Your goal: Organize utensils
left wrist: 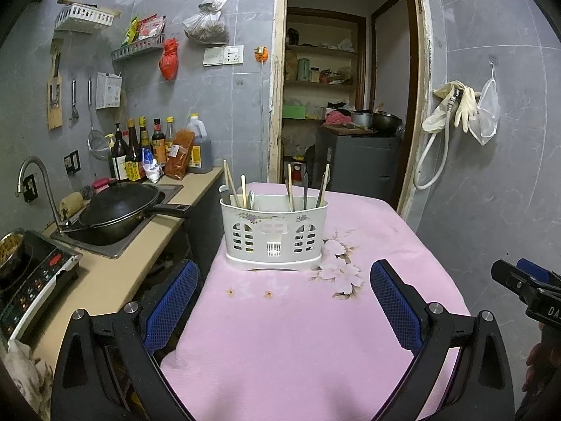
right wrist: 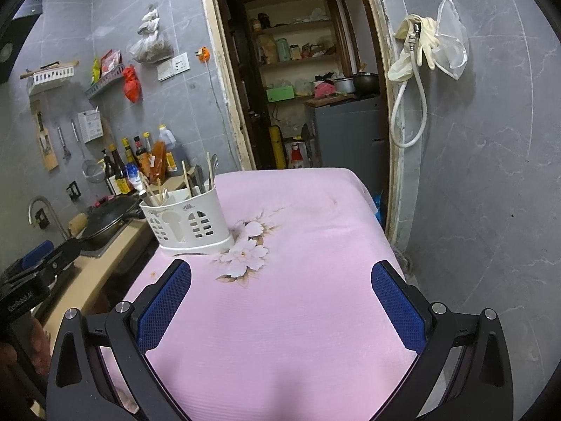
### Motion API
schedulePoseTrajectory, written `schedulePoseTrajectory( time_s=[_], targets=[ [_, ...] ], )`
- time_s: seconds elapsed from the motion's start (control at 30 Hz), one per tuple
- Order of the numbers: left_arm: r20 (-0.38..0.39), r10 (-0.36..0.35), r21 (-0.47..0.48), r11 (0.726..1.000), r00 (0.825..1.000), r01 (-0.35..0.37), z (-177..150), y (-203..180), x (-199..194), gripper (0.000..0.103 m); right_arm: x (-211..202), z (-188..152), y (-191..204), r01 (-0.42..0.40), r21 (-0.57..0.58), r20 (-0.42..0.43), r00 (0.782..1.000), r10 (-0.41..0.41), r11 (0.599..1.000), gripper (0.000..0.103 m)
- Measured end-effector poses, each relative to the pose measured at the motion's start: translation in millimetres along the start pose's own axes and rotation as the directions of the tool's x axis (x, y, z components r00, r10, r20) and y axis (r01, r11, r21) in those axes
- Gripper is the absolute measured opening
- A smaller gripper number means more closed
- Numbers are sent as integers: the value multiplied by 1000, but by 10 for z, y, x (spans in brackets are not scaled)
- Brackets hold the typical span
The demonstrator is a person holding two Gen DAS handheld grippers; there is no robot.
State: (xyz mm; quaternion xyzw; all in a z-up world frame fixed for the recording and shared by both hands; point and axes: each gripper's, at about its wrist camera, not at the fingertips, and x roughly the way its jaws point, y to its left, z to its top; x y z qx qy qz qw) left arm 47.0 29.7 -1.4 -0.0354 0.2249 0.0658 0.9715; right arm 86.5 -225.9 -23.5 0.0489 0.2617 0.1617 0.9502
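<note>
A white plastic utensil holder [left wrist: 274,233] [right wrist: 186,222] stands on the pink tablecloth [left wrist: 287,333] [right wrist: 291,280], near the table's far left side. Chopsticks [left wrist: 229,184] [right wrist: 186,179] and several spoons or other utensils stick up from its left and right compartments. My left gripper [left wrist: 284,301] hovers open over the cloth in front of the holder, nothing between its blue pads. My right gripper [right wrist: 280,301] is open too, to the right of the holder, empty. Each gripper shows at the edge of the other's view.
A counter [left wrist: 115,273] along the left carries a sink with a black wok [left wrist: 121,210], an induction cooker [left wrist: 33,280] and sauce bottles [left wrist: 154,151]. A doorway [left wrist: 347,105] to a storage room lies behind the table. Gloves and a hose hang on the right wall [left wrist: 455,105].
</note>
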Motion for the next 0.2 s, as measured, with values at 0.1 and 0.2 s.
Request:
schedulePoseTrajectory(
  time_s=[0.1, 0.2],
  targets=[
    [-4, 4, -3, 1000, 1000, -4, -4, -13, 12, 97, -7, -11, 18, 0, 0, -2, 1000, 0, 1000, 103],
    [-8, 7, -6, 1000, 1000, -7, -4, -8, 15, 97, 9, 4, -9, 0, 1, -2, 1000, 0, 1000, 103]
  ],
)
